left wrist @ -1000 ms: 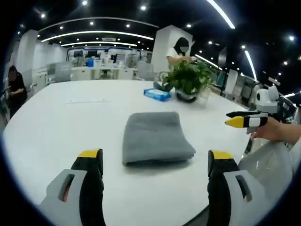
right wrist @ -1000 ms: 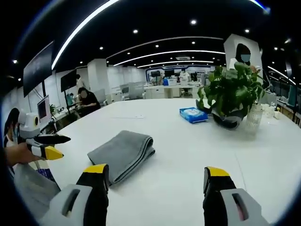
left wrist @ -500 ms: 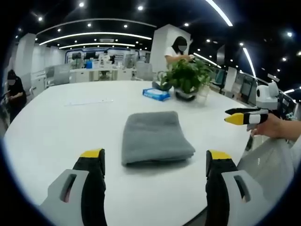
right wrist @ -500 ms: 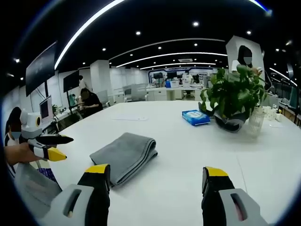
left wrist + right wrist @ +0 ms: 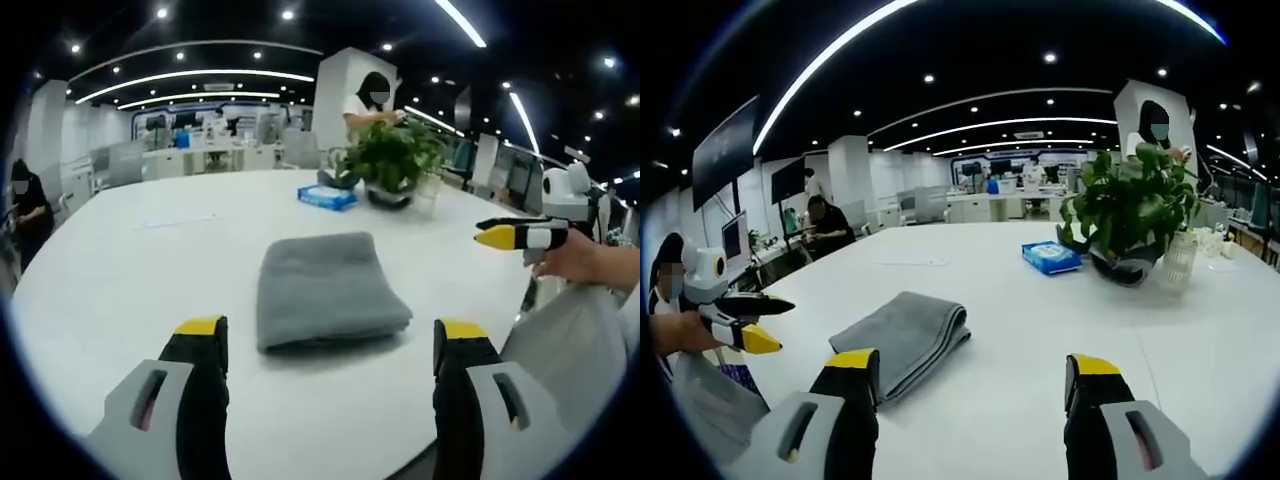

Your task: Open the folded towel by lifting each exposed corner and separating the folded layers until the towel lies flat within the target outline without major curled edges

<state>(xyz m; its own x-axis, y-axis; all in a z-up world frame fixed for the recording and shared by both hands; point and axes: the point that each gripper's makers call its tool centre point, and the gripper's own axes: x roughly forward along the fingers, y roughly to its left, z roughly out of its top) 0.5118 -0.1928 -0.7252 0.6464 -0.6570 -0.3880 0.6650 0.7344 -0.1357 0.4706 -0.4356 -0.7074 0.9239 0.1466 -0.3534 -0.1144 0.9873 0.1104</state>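
A grey towel [image 5: 325,290] lies folded into a thick rectangle on the white table [image 5: 130,270], its rounded fold facing me. My left gripper [image 5: 330,332] hovers just short of its near edge, open, with nothing between the jaws. In from the right comes my right gripper [image 5: 497,230], held in a hand above the table's edge. In the right gripper view the towel [image 5: 902,335] lies ahead and to the left of the open right gripper [image 5: 975,365]. The left gripper [image 5: 765,322] shows at the far left, its jaws apart.
A potted plant [image 5: 390,160] and a blue packet [image 5: 325,197] stand beyond the towel. A glass vase [image 5: 1177,265] sits beside the plant [image 5: 1130,205]. People sit and stand around the far desks. The table's rounded edge runs close below both grippers.
Both views have drifted slightly with the hands. The towel lies as before and both grippers stay open, touching nothing.
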